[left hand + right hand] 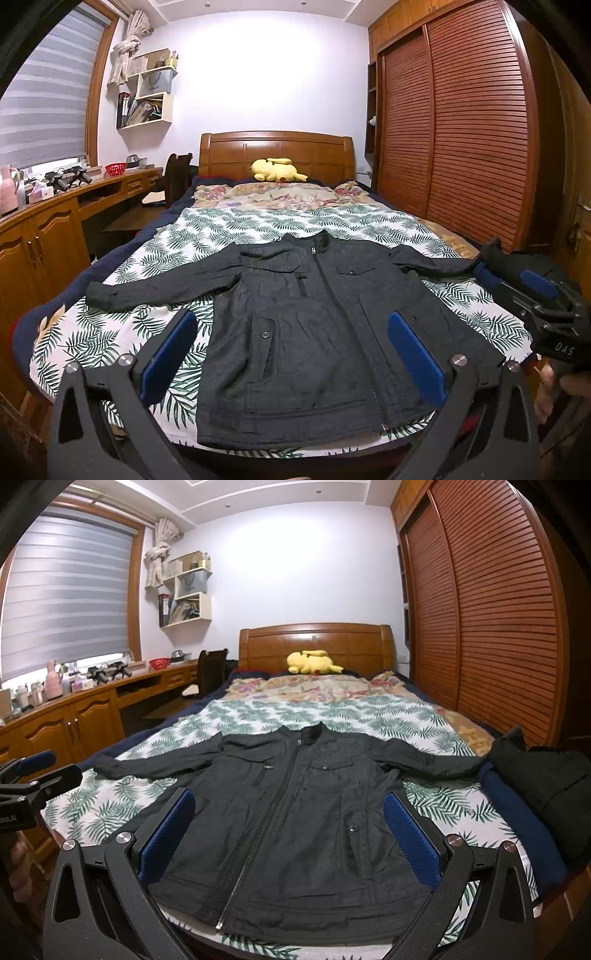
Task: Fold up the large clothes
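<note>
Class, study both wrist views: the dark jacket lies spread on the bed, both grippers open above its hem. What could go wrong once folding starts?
1. The jacket hem hangs near the bed's foot edge, so a pull might drag it off.
2. Its right sleeve ends beside a dark clothes pile; folding that sleeve could snag the pile.
3. The leaf-print sheet might get pinched with the fabric.

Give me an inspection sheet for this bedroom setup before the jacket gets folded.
Surface: bed with palm-leaf sheet, floral blanket beyond.
Job's things: dark zip-up jacket laid flat, front up, zipped, sleeves spread.
Clutter: folded dark garments at the bed's right edge; yellow plush toy by the headboard.
Grippers: left gripper and right gripper open, above the jacket's hem, holding nothing.
Cables: nothing seen.
Surroundings: slatted wardrobe right, wooden desk left.
</note>
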Action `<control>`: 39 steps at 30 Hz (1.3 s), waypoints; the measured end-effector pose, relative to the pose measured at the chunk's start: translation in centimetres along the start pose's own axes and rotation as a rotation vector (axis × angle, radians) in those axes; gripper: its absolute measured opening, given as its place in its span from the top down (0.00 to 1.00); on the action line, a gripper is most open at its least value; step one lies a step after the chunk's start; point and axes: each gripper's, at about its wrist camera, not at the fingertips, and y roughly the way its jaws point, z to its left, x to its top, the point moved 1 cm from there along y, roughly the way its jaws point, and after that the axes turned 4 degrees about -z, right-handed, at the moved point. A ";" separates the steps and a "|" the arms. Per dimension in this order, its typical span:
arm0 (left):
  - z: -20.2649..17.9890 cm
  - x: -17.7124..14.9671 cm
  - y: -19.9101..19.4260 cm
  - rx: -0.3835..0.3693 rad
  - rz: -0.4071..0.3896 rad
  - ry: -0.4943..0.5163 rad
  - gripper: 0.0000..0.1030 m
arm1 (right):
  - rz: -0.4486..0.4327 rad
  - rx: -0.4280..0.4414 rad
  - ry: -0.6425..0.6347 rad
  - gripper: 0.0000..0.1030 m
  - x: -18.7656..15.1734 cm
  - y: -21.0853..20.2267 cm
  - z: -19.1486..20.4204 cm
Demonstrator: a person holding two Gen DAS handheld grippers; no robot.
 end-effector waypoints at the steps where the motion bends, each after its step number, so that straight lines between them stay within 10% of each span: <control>1: 0.0 0.0 0.0 0.000 0.000 0.000 0.00 | 0.001 0.000 0.000 0.00 0.0 0.0 -0.1; 39: 0.2 -0.6 0.8 0.021 0.025 0.006 0.00 | 0.021 0.019 -0.022 0.00 0.1 0.5 1.6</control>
